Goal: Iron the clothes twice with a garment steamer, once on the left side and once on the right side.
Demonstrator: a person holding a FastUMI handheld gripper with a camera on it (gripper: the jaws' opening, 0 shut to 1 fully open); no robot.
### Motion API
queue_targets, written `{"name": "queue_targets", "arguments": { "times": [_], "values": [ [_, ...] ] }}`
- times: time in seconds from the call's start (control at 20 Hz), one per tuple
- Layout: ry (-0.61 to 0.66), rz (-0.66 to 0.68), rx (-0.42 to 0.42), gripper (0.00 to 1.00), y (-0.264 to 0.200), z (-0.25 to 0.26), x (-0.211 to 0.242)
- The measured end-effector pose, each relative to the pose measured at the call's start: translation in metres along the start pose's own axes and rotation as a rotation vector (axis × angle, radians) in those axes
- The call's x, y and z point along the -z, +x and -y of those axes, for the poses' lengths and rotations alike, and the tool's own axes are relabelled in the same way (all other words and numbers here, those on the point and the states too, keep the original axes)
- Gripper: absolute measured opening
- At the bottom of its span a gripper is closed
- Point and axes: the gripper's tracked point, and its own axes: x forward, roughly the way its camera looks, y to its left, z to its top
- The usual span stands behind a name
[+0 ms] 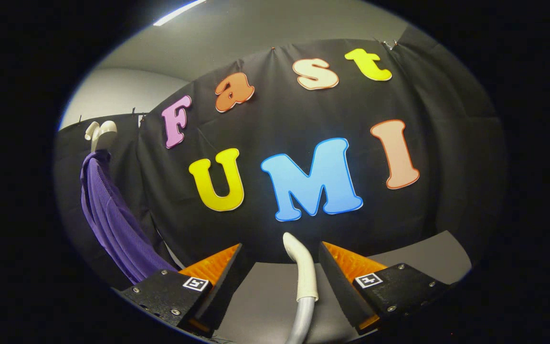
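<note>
The purple garment hangs from a pale hanger against the booth wall, well off to the left of my fingers. They are spread apart, with the steamer's hose and pale nozzle rising between them, touching neither. I judge ironing not begun; next I must grasp the steamer. Grey worktop lies open rightward.

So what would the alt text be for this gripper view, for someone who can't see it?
Open tongs point at the booth's black cloth wall, with a white steamer handle and its grey hose rising between the two fingers, touching neither. Off to the left, a purple garment hangs from a white hanger against the wall.
</note>
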Motion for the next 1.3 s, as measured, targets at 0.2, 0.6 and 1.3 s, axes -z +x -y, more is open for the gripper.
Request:
{"name": "queue_targets", "arguments": {
  "times": [0.2, 0.6, 1.3],
  "values": [
    [0.061, -0.122, -0.005, 0.95, 0.035, 0.019, 0.025],
    [0.192, -0.369, -0.058, 0.95, 0.070, 0.042, 0.087],
    [0.581, -0.518, -0.171, 0.46, 0.077, 0.039, 0.124]
  ]
}}
